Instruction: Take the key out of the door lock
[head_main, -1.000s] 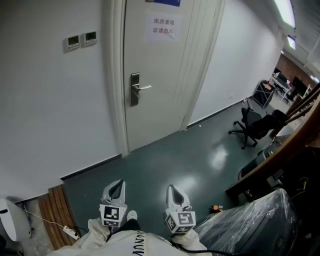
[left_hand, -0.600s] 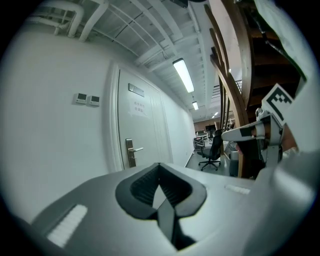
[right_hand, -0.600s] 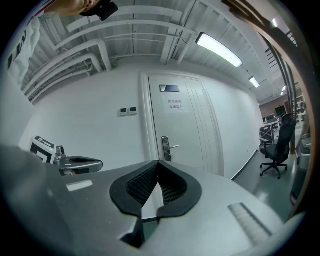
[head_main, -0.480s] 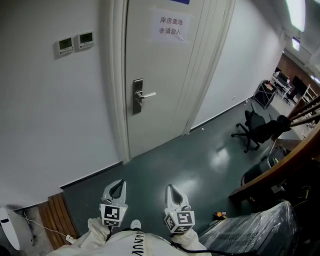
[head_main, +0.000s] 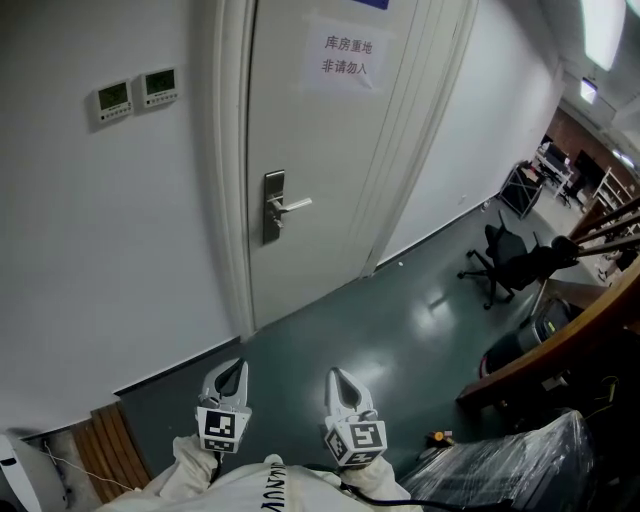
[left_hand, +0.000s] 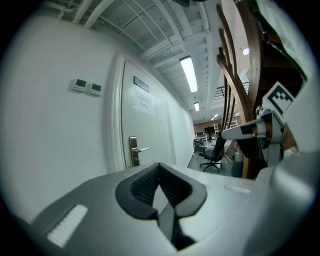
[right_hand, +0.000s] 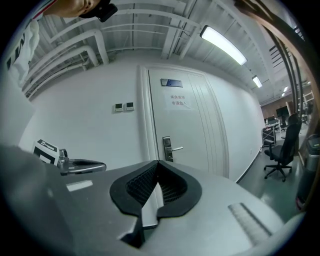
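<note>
The white door (head_main: 320, 150) stands ahead, some way off, with a steel lock plate (head_main: 273, 205) and a lever handle (head_main: 292, 205) on its left side. A key in the lock is too small to make out. My left gripper (head_main: 230, 372) and right gripper (head_main: 338, 378) are side by side low in the head view, above the dark floor and well short of the door. Both are shut, tips touching, with nothing between them. The lock plate (left_hand: 134, 151) also shows beyond the left gripper (left_hand: 159, 164), and the lock plate (right_hand: 167, 148) beyond the right gripper (right_hand: 158, 161).
Two wall thermostats (head_main: 132, 92) hang left of the door and a paper notice (head_main: 347, 57) is stuck on it. An office chair (head_main: 505, 262) stands at the right. A wooden counter (head_main: 560, 335) and a plastic-covered bundle (head_main: 510, 465) fill the lower right. Wooden slats (head_main: 105, 445) lie at the lower left.
The door and lock plate have grown larger and nearer as I walked towards them. Both grippers keep their place in the view and stay shut.
</note>
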